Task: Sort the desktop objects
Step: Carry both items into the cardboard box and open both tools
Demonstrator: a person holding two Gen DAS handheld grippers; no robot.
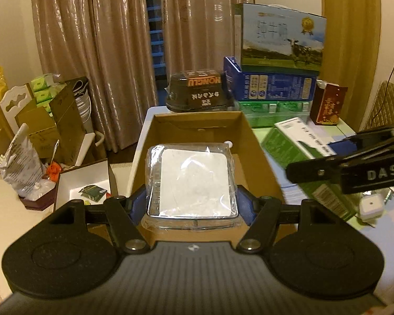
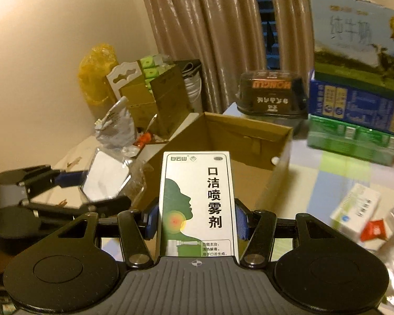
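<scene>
Our left gripper (image 1: 191, 202) pinches a wrapped white pack (image 1: 194, 181), our right gripper (image 2: 195, 219) a spray box (image 2: 197, 204), both near the open cardboard box (image 2: 249, 136) rim.

The left gripper (image 1: 191, 204) has a matte black frame — two broad rounded lobes, each pressed with a shallow circular recess, flanking a grey ribbed centre plate marked with a small crosshair. Black link arms pivot on silver round-headed screws, and triangular cut-outs open the upper shoulders. Its fingers (image 1: 136, 202) carry blue pads. The right gripper (image 2: 197, 220) is built the same way — black lobes, grey ribbed plate, silver screws, blue pads; seen side-on from the left camera, its body bears white "DAS" lettering.
</scene>
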